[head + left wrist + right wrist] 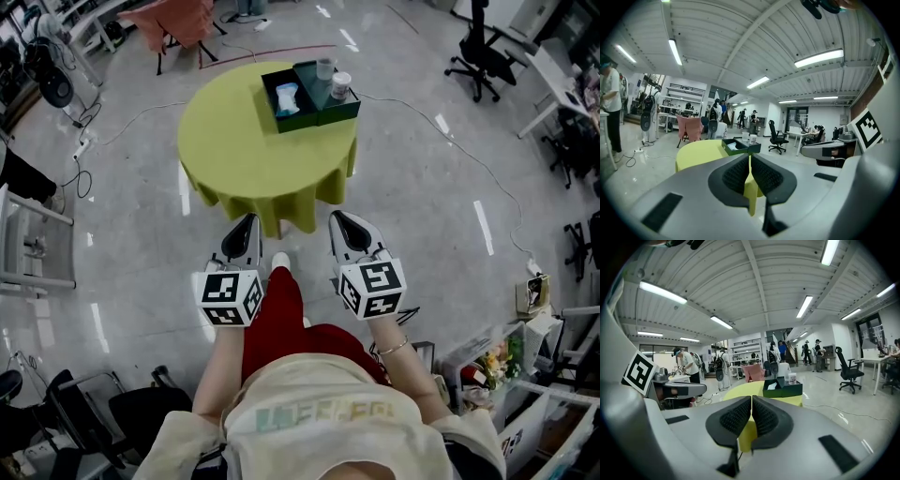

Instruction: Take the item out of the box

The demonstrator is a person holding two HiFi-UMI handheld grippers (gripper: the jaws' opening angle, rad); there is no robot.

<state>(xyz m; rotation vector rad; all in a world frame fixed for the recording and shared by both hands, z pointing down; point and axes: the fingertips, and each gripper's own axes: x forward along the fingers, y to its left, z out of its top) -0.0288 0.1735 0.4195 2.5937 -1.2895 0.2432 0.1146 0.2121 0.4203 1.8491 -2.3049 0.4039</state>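
the dark green open box (330, 111) lies well ahead, nearer the right gripper (338, 219) than the left gripper (249, 219); both closed, empty.

An open-plan office-lab hall — swivel chairs (478, 47), ceiling strip lights (820, 57), polished floor, shelving (746, 351) at the back.

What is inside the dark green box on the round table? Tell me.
A white and pale blue packet lies in the open dark green box. Anything under the packet is covered and cannot be seen.
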